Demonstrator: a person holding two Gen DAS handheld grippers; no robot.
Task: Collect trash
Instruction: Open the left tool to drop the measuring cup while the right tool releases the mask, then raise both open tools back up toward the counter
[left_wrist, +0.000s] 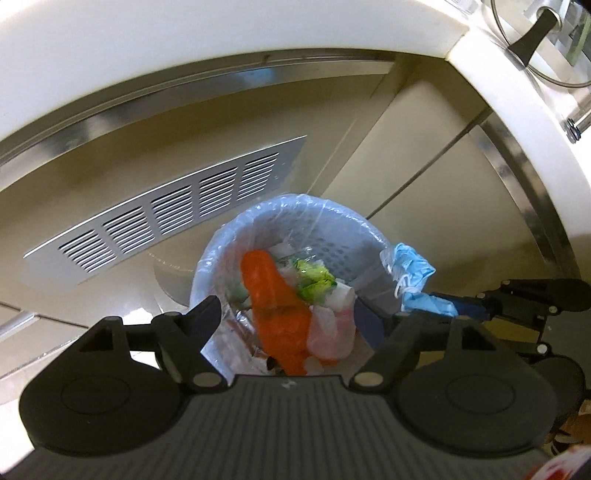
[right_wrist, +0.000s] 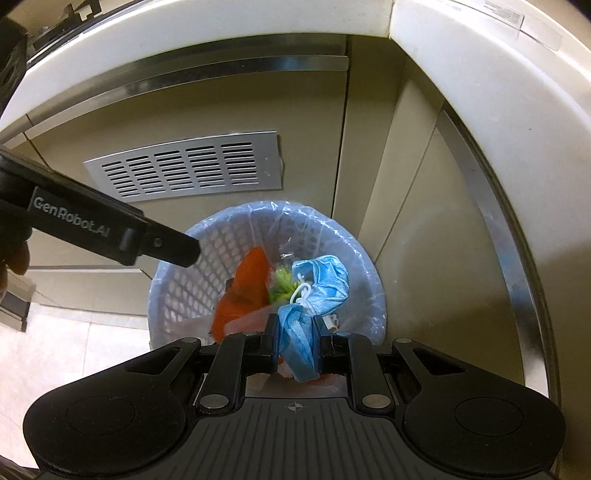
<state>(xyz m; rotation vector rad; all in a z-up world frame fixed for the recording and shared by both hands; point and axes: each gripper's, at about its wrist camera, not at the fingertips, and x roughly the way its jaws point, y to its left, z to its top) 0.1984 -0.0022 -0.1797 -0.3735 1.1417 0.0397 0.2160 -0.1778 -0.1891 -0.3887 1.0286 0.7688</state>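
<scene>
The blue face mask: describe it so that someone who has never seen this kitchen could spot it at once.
Find the white perforated bin with a clear liner, on the floor below the metal vent grille. Over its near rim, the right tool is shut on the blue face mask. It is the only pale blue crumpled thing, with white ear loops, unlike the orange scrap and green scraps inside.

Perforated plastic bin, glossy film liner

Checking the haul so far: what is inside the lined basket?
Inside the basket: an orange wrapper, green scraps and pale plastic pieces. Anything beneath them is covered.
</scene>
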